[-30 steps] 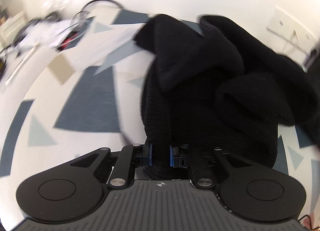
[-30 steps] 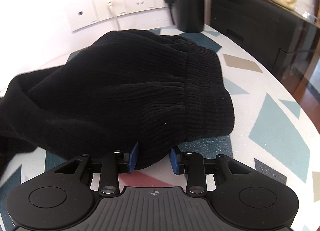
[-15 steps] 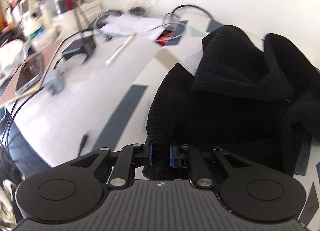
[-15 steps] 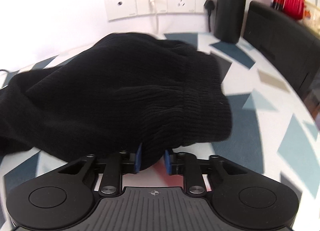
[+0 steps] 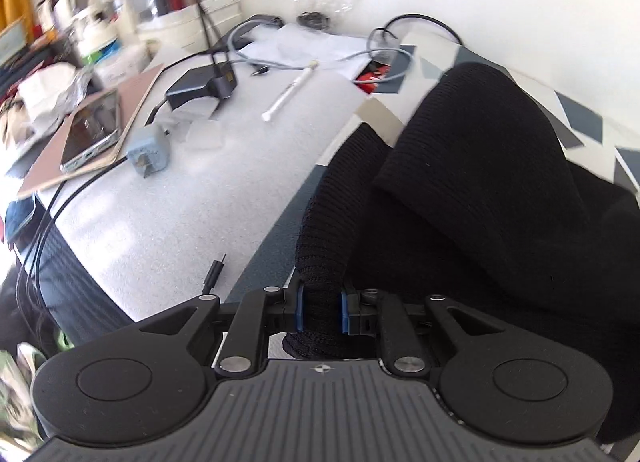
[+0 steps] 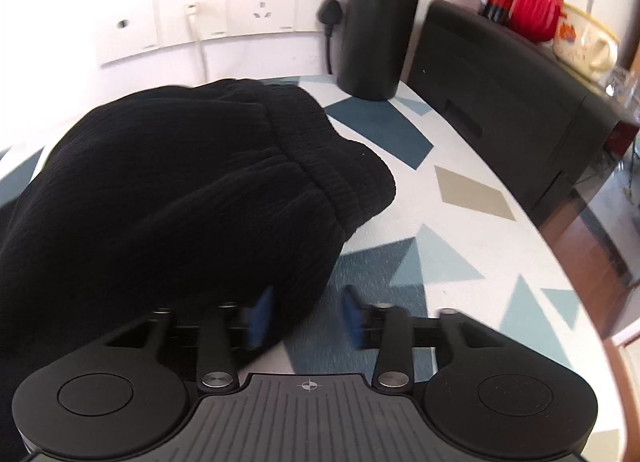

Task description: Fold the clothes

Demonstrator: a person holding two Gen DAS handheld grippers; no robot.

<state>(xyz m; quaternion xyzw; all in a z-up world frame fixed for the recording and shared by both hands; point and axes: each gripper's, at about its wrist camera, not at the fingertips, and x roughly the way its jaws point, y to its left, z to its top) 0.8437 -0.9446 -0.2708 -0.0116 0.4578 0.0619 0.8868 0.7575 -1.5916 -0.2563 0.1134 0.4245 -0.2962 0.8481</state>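
Black ribbed knit garment (image 5: 472, 198) lay bunched on the patterned tabletop (image 6: 452, 230), pinched by the left gripper (image 5: 321, 309), while the right gripper (image 6: 306, 316), just opening, had released it, risking a collapsed fold

- Left gripper (image 5: 321, 309): matte black body, ribbed grey deck with a small crosshair mark, round discs on both flanks.
- Linkage: black bars on silver screws; blue pads (image 5: 301, 308) (narrow, upright).
- Right gripper (image 6: 306, 314): same black shell, ribbed deck, crosshair mark, silver screws.
- Blue pads (image 6: 352, 312), blurred.
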